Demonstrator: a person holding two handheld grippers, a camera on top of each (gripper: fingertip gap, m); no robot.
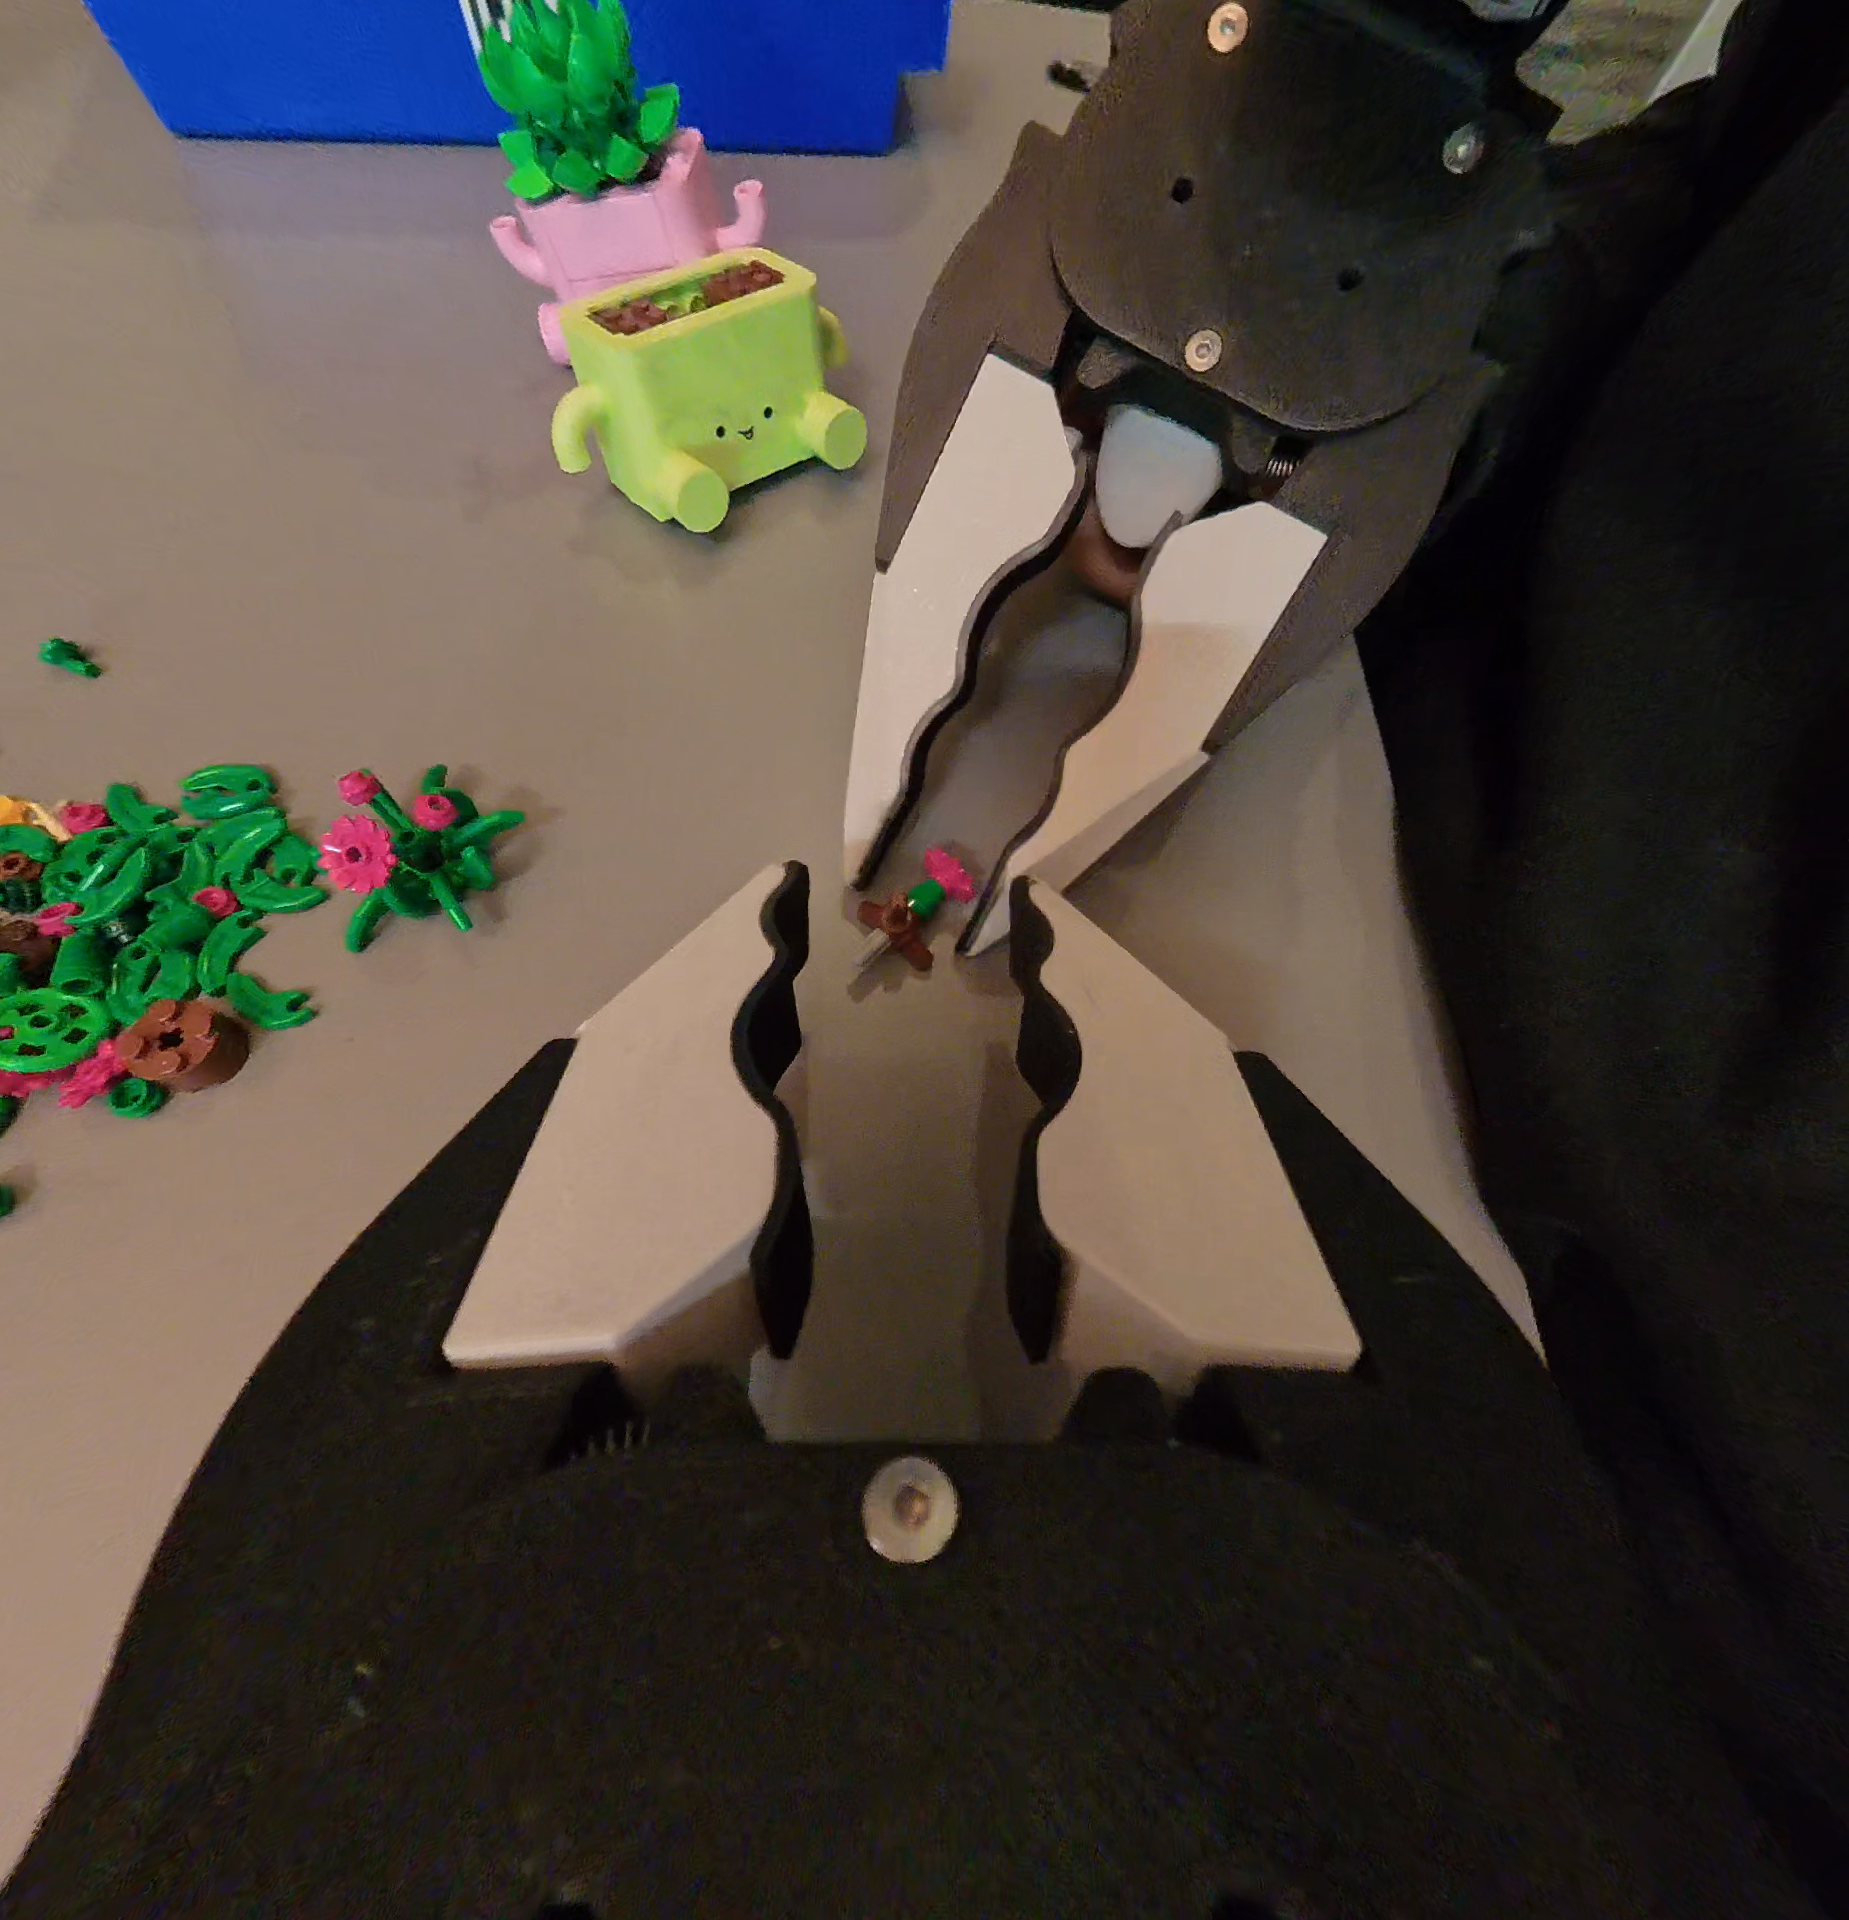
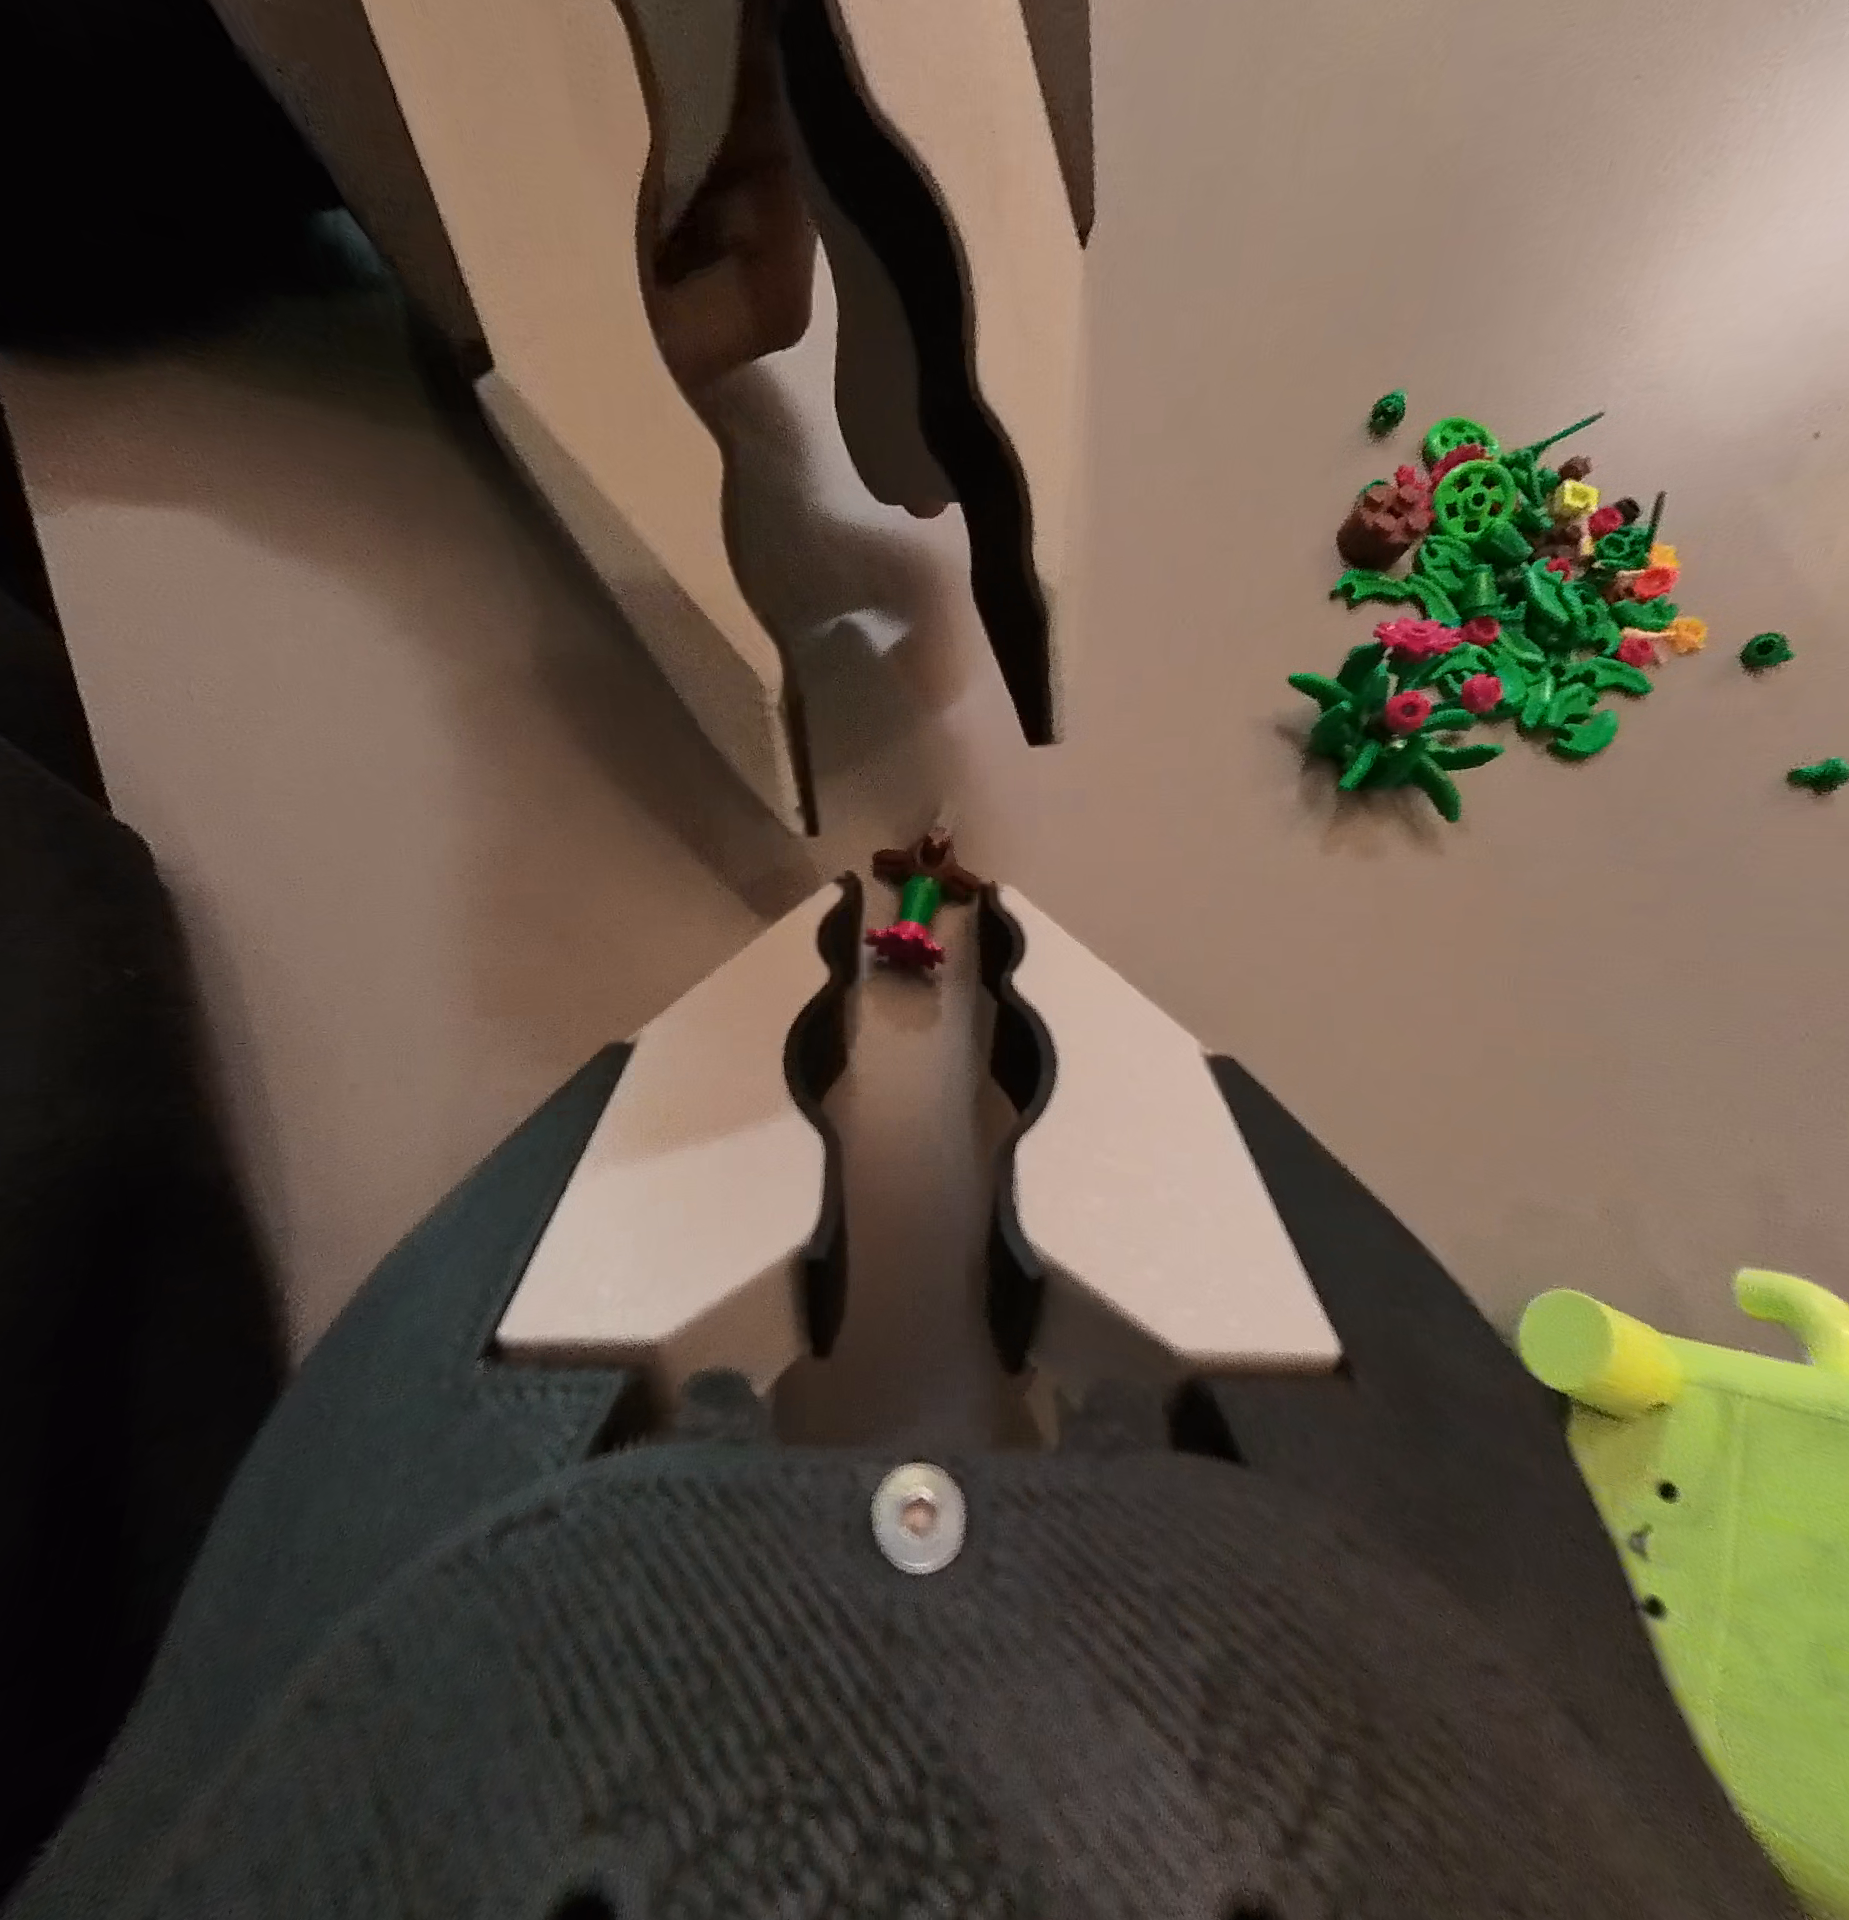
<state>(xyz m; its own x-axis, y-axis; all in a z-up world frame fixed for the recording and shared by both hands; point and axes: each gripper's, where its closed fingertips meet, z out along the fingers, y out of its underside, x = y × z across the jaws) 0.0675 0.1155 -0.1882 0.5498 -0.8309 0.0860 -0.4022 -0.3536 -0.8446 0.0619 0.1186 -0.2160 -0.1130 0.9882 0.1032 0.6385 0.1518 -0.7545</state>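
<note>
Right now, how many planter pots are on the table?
2: the green pot left of the right gripper; the pink pot just behind it, holding a green plant.

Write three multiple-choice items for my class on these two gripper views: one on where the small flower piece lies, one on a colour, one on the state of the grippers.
1. Where does the small flower piece lie?
A. on the table between the two grippers' tips
B. inside the lime-green pot
C. on the blue box

2. What colour is the pot that holds the green plant?
A. pink
B. orange
C. white

3. How do the jaws of the left gripper and the right gripper stand?
A. both shut tight
B. both apart, clamping nothing
C. one shut on a leaf

Key: 1 A, the piece rests on the grey table with both pairs of tips around it. 2 A, the pink pot carries the plant, behind the lime-green pot. 3 B, a gap shows between each pair of fingers.
</note>
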